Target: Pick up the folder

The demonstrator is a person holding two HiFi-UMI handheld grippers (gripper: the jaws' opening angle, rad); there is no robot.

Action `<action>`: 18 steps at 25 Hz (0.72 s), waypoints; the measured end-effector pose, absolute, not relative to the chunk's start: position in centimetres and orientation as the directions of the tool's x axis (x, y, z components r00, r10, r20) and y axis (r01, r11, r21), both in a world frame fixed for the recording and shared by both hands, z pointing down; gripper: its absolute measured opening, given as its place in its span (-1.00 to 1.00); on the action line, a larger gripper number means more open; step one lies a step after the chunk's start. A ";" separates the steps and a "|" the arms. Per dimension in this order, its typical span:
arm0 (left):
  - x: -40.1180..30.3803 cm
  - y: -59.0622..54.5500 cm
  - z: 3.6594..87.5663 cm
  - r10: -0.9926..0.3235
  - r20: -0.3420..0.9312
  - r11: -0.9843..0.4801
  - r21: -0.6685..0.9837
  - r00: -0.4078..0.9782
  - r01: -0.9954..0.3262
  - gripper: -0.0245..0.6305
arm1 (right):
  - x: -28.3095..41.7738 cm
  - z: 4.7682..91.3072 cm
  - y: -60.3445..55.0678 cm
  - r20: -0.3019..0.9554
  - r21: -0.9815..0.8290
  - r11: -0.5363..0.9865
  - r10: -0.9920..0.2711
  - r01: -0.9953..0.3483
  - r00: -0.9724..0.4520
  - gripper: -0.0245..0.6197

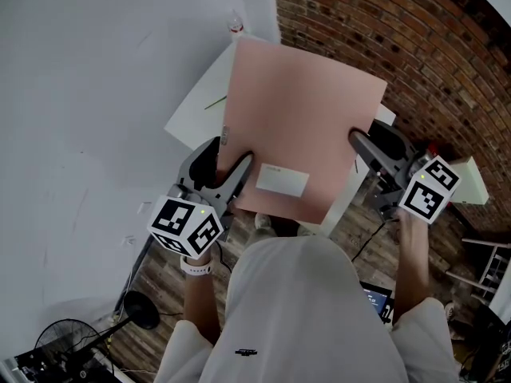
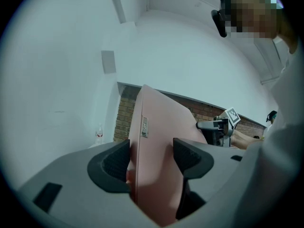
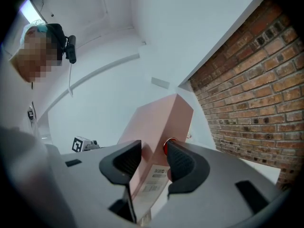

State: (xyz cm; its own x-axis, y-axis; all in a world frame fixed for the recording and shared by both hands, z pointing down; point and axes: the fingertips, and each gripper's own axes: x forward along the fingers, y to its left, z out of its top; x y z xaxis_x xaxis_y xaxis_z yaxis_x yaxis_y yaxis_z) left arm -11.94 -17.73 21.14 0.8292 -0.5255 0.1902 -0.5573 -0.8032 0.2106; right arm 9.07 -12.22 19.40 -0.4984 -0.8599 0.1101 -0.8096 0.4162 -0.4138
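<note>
We take this for an indoor workroom or small lab; we see a bare brick wall meeting a plain white wall, a white worktop, a wood-plank floor; a standing fan and loose cables lie about.

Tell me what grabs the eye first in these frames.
A large pink folder fills the middle of the head view, held above a white table. The left gripper and right gripper each have their jaws clamped on one of its side edges. A red brick wall runs along the right.
</note>
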 end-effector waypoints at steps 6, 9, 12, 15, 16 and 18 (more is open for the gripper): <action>-12.6 -17.7 21.0 -0.523 0.183 -0.805 0.214 0.832 -0.553 -0.04 | 8.5 19.1 -12.1 0.088 -0.412 0.412 -0.870 -0.812 -0.486 -0.39; -12.6 -17.7 20.9 -0.522 0.186 -0.805 0.214 0.832 -0.553 -0.04 | 8.5 19.0 -12.1 0.082 -0.417 0.410 -0.872 -0.811 -0.482 -0.40; -12.6 -17.7 21.0 -0.521 0.190 -0.806 0.213 0.832 -0.553 -0.04 | 8.5 19.2 -12.1 0.089 -0.420 0.409 -0.870 -0.811 -0.485 -0.40; -12.6 -17.7 21.0 -0.521 0.191 -0.806 0.212 0.832 -0.553 -0.04 | 8.5 19.2 -12.0 0.086 -0.419 0.409 -0.871 -0.810 -0.484 -0.40; -12.6 -17.8 21.0 -0.520 0.191 -0.806 0.212 0.833 -0.552 -0.04 | 8.5 19.2 -12.0 0.083 -0.419 0.410 -0.871 -0.810 -0.484 -0.40; -12.6 -17.8 20.8 -0.517 0.191 -0.808 0.211 0.834 -0.550 -0.04 | 8.5 19.1 -12.0 0.081 -0.421 0.410 -0.871 -0.809 -0.484 -0.40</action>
